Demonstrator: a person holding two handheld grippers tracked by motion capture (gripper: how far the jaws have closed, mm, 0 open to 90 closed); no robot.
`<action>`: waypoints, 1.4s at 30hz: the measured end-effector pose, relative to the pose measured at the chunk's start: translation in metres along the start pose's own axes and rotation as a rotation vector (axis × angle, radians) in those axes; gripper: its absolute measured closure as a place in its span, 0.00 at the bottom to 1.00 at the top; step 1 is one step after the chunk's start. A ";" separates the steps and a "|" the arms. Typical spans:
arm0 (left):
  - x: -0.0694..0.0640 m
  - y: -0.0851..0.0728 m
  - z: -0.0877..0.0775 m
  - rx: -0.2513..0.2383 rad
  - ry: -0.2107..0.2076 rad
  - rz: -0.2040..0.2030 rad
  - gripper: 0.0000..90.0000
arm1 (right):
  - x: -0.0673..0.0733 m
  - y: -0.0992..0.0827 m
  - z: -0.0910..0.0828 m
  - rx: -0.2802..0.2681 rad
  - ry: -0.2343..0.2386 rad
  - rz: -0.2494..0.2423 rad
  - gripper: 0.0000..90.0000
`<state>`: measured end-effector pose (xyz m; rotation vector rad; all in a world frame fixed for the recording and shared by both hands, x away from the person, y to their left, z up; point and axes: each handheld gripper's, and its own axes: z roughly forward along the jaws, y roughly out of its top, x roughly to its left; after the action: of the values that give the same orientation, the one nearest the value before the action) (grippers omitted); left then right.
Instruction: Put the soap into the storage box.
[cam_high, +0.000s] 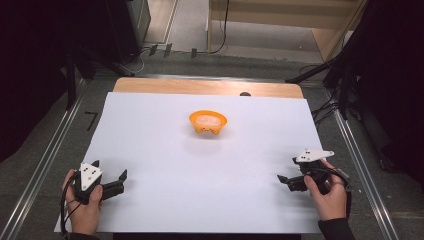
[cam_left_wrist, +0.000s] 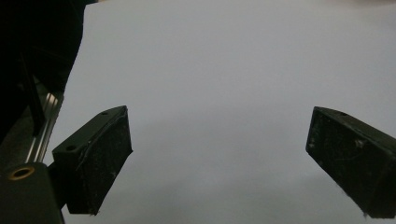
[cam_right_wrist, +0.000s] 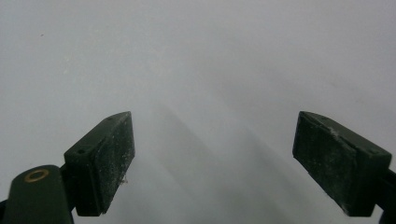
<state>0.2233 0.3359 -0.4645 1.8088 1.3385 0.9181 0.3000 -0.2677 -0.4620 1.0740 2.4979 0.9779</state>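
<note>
grippers (cam_high: 111, 170) apart; high view: orange bowl (cam_high: 208, 121)

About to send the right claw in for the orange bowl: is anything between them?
Nothing visible. Only bare white sheet lies between the right claw, open near the table's right edge, and the orange bowl at the centre.
</note>
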 end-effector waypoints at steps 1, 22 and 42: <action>0.000 0.000 0.000 -0.001 -0.001 0.000 0.08 | 0.000 -0.002 -0.001 -0.002 -0.001 0.001 0.15; 0.000 0.000 0.000 -0.001 -0.001 0.000 0.08 | -0.001 -0.045 -0.021 -0.098 -0.038 0.064 0.15; 0.000 0.000 0.000 -0.003 -0.005 -0.003 0.08 | 0.005 -0.086 -0.045 -0.230 -0.097 0.093 0.02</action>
<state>0.2233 0.3363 -0.4644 1.8048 1.3360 0.9133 0.2282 -0.3289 -0.4863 1.1425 2.2123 1.1754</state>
